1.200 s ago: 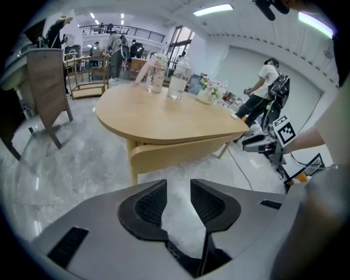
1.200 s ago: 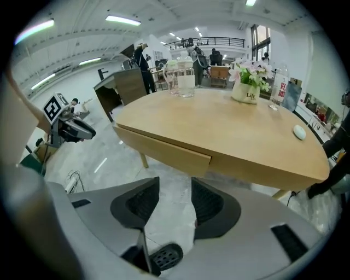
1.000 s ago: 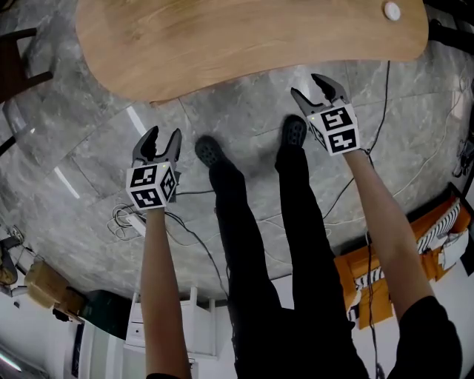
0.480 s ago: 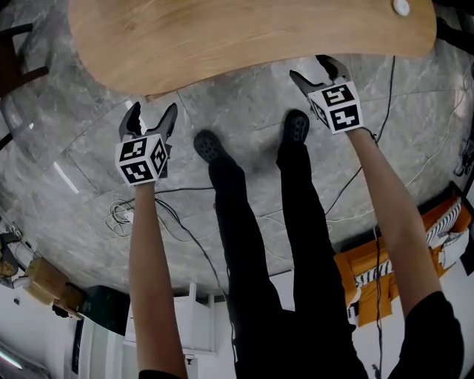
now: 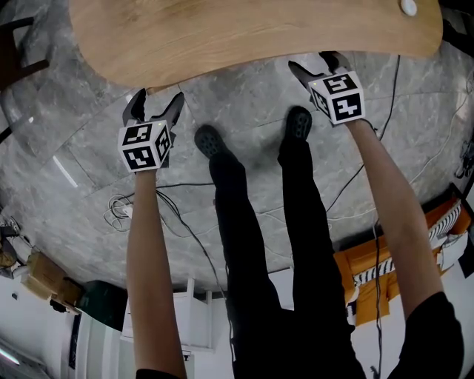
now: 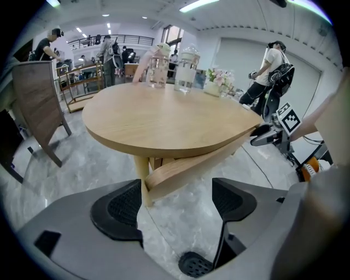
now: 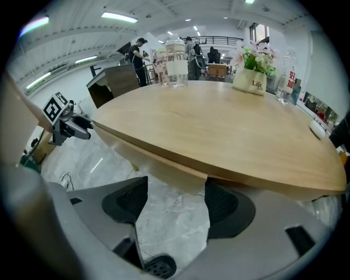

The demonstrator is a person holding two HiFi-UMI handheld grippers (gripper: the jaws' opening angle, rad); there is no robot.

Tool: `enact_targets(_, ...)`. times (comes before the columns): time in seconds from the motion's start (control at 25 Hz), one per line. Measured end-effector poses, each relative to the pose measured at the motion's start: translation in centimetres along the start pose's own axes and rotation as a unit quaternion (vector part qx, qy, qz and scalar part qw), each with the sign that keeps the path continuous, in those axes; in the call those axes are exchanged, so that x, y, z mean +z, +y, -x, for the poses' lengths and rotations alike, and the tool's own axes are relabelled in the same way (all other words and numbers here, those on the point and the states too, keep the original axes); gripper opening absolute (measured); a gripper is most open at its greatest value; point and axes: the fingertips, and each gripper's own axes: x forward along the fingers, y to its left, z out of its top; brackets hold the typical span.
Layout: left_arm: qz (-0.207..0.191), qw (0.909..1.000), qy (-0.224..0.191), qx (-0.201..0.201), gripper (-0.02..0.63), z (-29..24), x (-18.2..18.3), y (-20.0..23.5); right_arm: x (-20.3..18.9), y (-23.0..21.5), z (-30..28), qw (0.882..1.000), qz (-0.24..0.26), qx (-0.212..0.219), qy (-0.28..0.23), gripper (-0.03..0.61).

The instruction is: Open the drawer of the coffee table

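Wooden and curved, the drawer (image 7: pixel 164 159) sits under the table's (image 5: pixel 244 33) near edge, so we should slide the left claw (image 5: pixel 158 101) and right claw (image 5: pixel 317 66), both just opened wide and empty, onto its lip and pull evenly, above grey marble floor (image 5: pixel 74 133) in a busy hall.

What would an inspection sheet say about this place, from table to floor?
Surface: oval wooden tabletop, mostly bare.
Job's things: curved wooden band under the tabletop, likely the drawer front; not gripped.
Clutter: glass jars, flower pot, small white object on the tabletop.
Tongs: left tongs and right tongs open, just been opening, nothing held between them, near the table edge.
Cables: loose cables on the grey floor.
Surroundings: chair, people in the background.
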Motion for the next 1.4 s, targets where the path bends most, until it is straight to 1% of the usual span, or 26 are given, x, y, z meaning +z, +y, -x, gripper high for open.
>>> enact_targets(0.12, -0.013, 0.9999, 0.008, -0.003, 0.396, -0.6, 0.2, -0.5, 0.0, -0.1, 0.0, 1.000, -0.001, -0.002, 0.001, 0.276)
enact_targets(0.28, -0.008, 0.9999, 0.010, 0.010, 0.396, -0.7, 0.2, -0.3, -0.1, 0.1, 0.0, 1.000, 0.008, 0.000, 0.010, 0.275)
enact_targets(0.36, -0.005, 0.9998, 0.007, 0.016, 0.396, -0.7, 0.3, -0.4, -0.1, 0.0, 0.0, 1.000, 0.005, -0.004, 0.015, 0.275)
enact_targets(0.52, 0.014, 0.9995, -0.001, 0.028, 0.396, -0.8, 0.5, -0.4, -0.1, 0.0, 0.1, 1.000, -0.017, -0.006, 0.020, 0.275)
enact_targets(0.72, 0.029, 0.9992, -0.004, 0.026, 0.396, -0.2, -0.1, -0.9, -0.7, 0.3, 0.7, 0.999, -0.029, 0.004, 0.025, 0.275)
enact_targets(0.88, 0.044, 0.9987, -0.004, 0.026, 0.396, 0.5, -1.3, -1.8, -1.6, 0.7, 1.3, 0.999, -0.039, 0.006, 0.030, 0.275)
enact_targets(1.16, 0.101, 0.9940, -0.009, 0.041, 0.396, 1.5, -3.0, -2.6, -3.9, 2.5, 2.7, 0.996, -0.082, 0.011, 0.040, 0.275)
enact_targets(1.4, 0.112, 0.9926, -0.007, 0.046, 0.396, 2.3, -4.3, -3.4, -4.9, 3.0, 3.5, 0.990, -0.138, 0.002, 0.029, 0.275)
